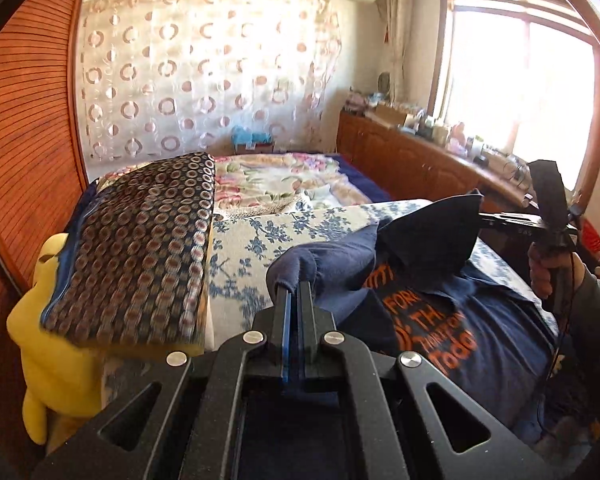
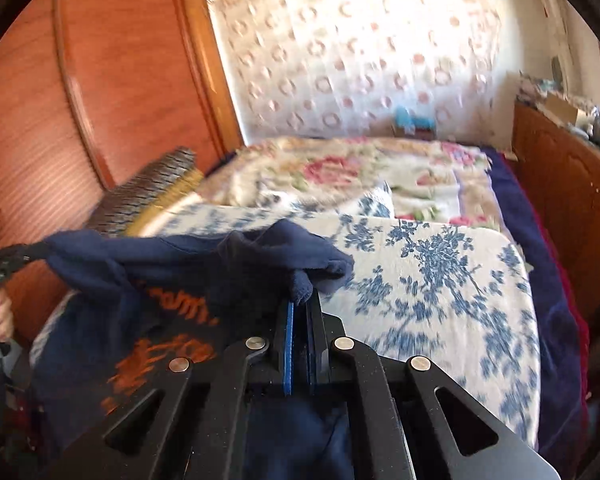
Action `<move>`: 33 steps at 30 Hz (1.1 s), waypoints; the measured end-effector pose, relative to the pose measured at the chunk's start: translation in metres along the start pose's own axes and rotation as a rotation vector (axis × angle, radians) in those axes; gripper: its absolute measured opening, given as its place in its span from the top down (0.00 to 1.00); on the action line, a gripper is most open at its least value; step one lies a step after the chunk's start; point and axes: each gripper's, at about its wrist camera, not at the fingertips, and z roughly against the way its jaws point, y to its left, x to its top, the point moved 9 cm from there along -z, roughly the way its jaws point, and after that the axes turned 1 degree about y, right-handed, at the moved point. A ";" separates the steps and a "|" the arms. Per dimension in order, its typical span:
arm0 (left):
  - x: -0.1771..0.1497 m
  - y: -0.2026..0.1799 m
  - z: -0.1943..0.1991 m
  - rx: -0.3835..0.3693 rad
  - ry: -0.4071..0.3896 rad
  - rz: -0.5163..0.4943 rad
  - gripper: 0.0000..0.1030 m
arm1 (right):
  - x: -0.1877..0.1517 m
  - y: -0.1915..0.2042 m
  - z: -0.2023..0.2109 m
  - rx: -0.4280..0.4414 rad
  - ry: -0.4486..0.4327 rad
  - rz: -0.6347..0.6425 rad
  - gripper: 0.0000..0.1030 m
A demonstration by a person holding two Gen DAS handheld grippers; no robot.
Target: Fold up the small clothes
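Left wrist view: black left hand-held gripper [image 1: 296, 284], nearest the lens, is clenched on a bunched edge of a navy shirt [image 1: 428, 320] with orange print. It lies on a blue-flowered cover [image 1: 260, 240] on the bed [image 1: 284, 176]. Right wrist view: right hand-held gripper [image 2: 302, 304] pinches another navy fold, lifted above the shirt [image 2: 148, 320]. Beside it spreads the cover [image 2: 440, 280].
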 end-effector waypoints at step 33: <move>-0.114 0.010 0.048 0.087 0.082 0.067 0.85 | -0.113 0.019 0.141 -0.100 0.110 -0.029 0.95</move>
